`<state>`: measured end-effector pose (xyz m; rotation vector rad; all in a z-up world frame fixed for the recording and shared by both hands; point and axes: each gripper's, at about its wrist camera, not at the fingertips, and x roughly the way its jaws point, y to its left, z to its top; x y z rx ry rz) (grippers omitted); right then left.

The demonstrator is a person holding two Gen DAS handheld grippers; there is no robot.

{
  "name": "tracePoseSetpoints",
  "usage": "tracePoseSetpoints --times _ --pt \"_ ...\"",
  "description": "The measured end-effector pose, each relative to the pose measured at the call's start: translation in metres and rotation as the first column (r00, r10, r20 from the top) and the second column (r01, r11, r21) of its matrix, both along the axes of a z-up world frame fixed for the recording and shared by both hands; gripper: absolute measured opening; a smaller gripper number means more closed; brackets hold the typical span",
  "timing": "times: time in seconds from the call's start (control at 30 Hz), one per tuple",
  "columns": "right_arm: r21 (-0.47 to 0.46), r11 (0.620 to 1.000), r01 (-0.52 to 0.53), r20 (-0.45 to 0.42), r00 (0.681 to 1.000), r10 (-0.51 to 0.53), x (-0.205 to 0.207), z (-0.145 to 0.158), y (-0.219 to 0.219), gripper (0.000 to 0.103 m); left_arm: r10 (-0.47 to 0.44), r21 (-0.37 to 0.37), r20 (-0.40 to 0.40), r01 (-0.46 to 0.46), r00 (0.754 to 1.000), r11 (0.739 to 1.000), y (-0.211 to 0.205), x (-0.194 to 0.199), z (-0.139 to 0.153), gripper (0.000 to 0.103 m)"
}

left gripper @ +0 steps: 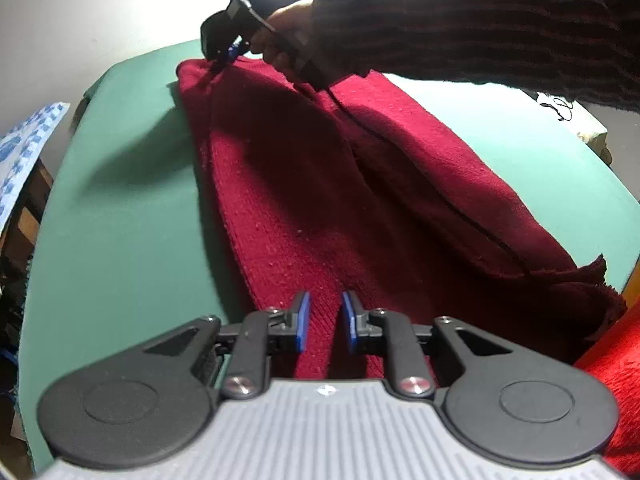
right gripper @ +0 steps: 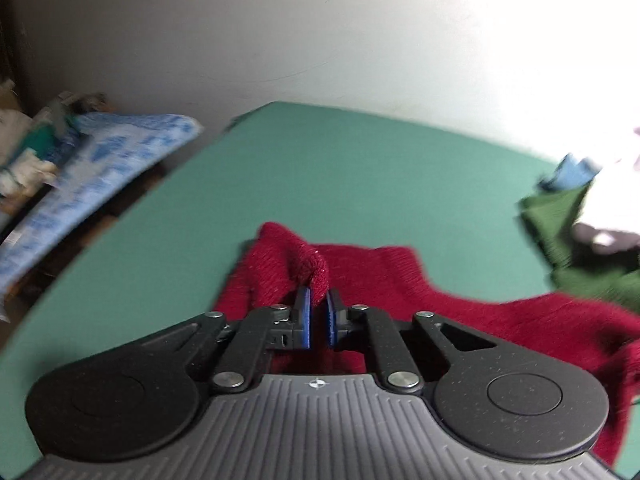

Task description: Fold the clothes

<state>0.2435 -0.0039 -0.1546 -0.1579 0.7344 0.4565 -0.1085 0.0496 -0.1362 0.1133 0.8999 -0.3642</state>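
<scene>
Red knit (left gripper: 320, 184) lies lengthwise down the middle of the green table (left gripper: 120, 208), partly folded, one layer lapped over another along a long seam. Its near end runs under the left gripper (left gripper: 326, 322) and out of view; its right near corner bunches toward the table's right edge.

Right gripper (right gripper: 317, 316): clenched on a raised ridge of the knit at its far end, blue pads (right gripper: 305, 316) pressing the fabric from both sides. From the left wrist view the same gripper (left gripper: 224, 58) sits at the knit's far corner, held by a hand (left gripper: 280, 40) in a dark striped sleeve (left gripper: 480, 20); the sleeve hides part of the table's far edge.

Left gripper: jaws narrowly apart just over the knit, nothing pinched between them.

Off the table's left edge, a blue-patterned cloth (right gripper: 100, 172), blurred. At the right edge, a dark green garment (right gripper: 568, 232) under something white, overexposed and unclear.
</scene>
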Motion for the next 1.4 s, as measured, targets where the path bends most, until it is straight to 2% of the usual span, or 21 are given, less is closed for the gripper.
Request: tracePoseSetpoints --times 0.07,0.17,0.23,0.3,0.33,0.43,0.53,0.7,0.8,0.83,0.87,0.9,0.97,1.03,1.1,1.17,1.3,1.4 --pt "-0.057 0.997 0.045 0.026 0.999 -0.043 0.0 -0.006 0.001 0.006 -0.004 -0.013 -0.003 0.004 1.0 1.0 0.004 0.003 -0.001 0.02" --pt "-0.154 0.988 0.001 0.099 0.995 0.015 -0.009 -0.011 0.015 0.007 -0.023 -0.016 -0.003 0.023 1.0 1.0 0.005 0.008 -0.002 0.02" --pt "-0.166 0.986 -0.015 0.11 0.993 0.034 -0.011 -0.007 0.017 0.008 -0.042 -0.011 -0.002 0.042 0.999 0.999 0.005 0.009 -0.002 0.021" --pt "-0.1 0.995 0.002 0.112 0.994 0.009 -0.014 0.005 0.005 0.016 -0.054 -0.015 -0.002 0.054 0.999 0.998 0.005 0.01 -0.003 0.022" --pt "-0.071 0.997 0.02 0.126 0.992 -0.011 -0.019 0.013 -0.003 0.025 -0.058 -0.02 -0.003 0.058 0.998 0.998 0.005 0.01 -0.003 0.022" --pt "0.016 0.998 0.056 0.152 0.987 -0.058 -0.035 0.035 -0.028 0.026 -0.064 -0.037 -0.001 0.064 0.998 0.997 0.007 0.011 -0.005 0.025" --pt "0.08 0.997 -0.021 0.061 0.998 0.016 -0.046 0.039 -0.034 0.025 -0.068 -0.049 0.0 0.068 0.998 0.996 0.008 0.011 -0.006 0.028" --pt "0.053 0.999 -0.003 0.012 1.0 0.002 -0.056 0.022 -0.016 0.026 -0.068 -0.062 -0.014 0.067 0.998 0.996 0.008 0.015 -0.002 0.029" --pt "0.043 0.998 0.042 -0.014 0.999 -0.041 -0.057 0.011 -0.011 0.024 -0.061 -0.057 0.017 0.062 0.998 0.996 0.012 0.013 0.01 0.029" --pt "0.043 0.998 0.056 -0.02 0.998 -0.055 -0.057 0.008 -0.01 0.018 -0.059 -0.058 0.039 0.061 0.998 0.996 0.016 0.012 0.015 0.031" --pt "0.053 0.996 0.067 -0.017 0.998 -0.066 -0.058 0.009 -0.013 0.015 -0.057 -0.059 0.06 0.06 0.997 0.996 0.019 0.01 0.021 0.039" --pt "0.066 0.995 0.075 -0.014 0.997 -0.074 -0.059 0.01 -0.016 0.014 -0.051 -0.066 0.075 0.056 0.996 0.996 0.024 0.009 0.024 0.053" --pt "0.099 0.992 0.074 -0.008 0.997 -0.074 -0.061 0.015 -0.019 0.012 -0.04 -0.066 0.073 0.045 0.997 0.997 0.029 0.014 0.022 0.061" --pt "0.09 0.994 0.062 0.001 0.998 -0.062 -0.062 0.016 -0.017 0.012 -0.029 -0.066 0.071 0.034 0.997 0.997 0.034 0.018 0.019 0.057" --pt "0.084 0.995 0.051 0.008 0.999 -0.052 -0.063 0.017 -0.014 0.014 -0.036 -0.078 0.036 0.038 0.999 0.996 0.036 0.025 0.01 0.051" --pt "0.09 0.995 0.048 0.009 0.999 -0.049 -0.063 0.018 -0.015 0.026 -0.043 -0.092 0.005 0.043 0.999 0.995 0.036 0.031 0.004 0.048" --pt "0.1 0.995 0.03 0.012 0.999 -0.031 -0.066 0.016 -0.013 0.027 -0.049 -0.1 -0.006 0.048 0.999 0.994 0.032 0.036 -0.001 0.048" --pt "0.072 0.997 0.011 0.005 1.0 -0.011 -0.066 0.01 -0.008 0.027 -0.043 -0.106 -0.016 0.041 0.999 0.994 0.035 0.04 0.001 0.046"
